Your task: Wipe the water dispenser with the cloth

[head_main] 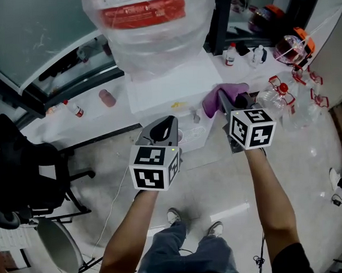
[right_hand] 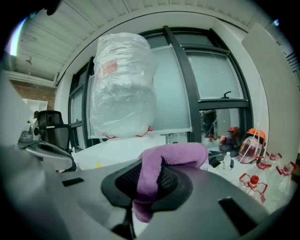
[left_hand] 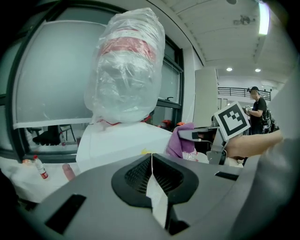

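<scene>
While the right gripper (head_main: 231, 105) pinches the purple cloth (head_main: 214, 98) just beside the white top of the water dispenser (head_main: 169, 91), the left gripper (head_main: 164, 129) hangs empty, jaws together. Best to press the cloth flat there and sweep evenly, clear of the wrapped bottle (head_main: 149, 21).

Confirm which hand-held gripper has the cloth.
The right hand-held gripper: its jaws are clamped on the purple cloth. The left hand-held gripper has its jaws together with nothing between them.
</scene>
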Demonstrator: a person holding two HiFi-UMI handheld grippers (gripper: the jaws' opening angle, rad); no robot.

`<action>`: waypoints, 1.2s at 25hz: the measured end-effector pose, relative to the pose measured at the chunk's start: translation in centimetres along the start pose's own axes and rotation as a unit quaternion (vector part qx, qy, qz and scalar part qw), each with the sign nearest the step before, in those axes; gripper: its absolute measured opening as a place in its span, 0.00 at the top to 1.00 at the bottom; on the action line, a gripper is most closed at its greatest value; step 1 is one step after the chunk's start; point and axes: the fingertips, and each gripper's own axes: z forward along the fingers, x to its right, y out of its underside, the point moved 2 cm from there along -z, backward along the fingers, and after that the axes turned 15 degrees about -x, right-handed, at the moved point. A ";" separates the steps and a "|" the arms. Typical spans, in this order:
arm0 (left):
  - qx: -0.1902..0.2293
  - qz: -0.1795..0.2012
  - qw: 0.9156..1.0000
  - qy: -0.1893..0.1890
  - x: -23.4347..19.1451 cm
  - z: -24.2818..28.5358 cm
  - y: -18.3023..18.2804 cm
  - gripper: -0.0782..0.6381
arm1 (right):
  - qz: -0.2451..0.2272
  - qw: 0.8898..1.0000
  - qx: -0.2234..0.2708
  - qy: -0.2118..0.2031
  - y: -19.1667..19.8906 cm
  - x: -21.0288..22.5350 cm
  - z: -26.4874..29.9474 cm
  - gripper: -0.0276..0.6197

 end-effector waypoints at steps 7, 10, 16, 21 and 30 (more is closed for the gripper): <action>0.024 -0.011 0.999 -0.028 1.1 1.2 2.9 0.85 | -0.042 0.998 0.047 -0.011 0.5 0.3 0.4 0.89; 0.036 -0.010 0.999 -0.039 1.5 2.0 4.5 0.85 | -0.059 0.996 0.058 -0.016 1.8 0.3 0.9 0.89; 0.049 -0.005 0.997 -0.055 1.5 4.4 8.6 0.85 | -0.080 0.993 0.081 -0.024 5.1 0.5 2.6 0.89; 0.059 -0.016 0.997 -0.053 0.8 6.7 11.3 0.85 | -0.097 0.990 0.098 -0.021 7.5 0.6 3.8 0.89; 0.081 -0.004 0.994 -0.073 -0.5 10.1 15.8 0.85 | -0.114 0.983 0.139 -0.025 11.1 0.7 5.9 0.89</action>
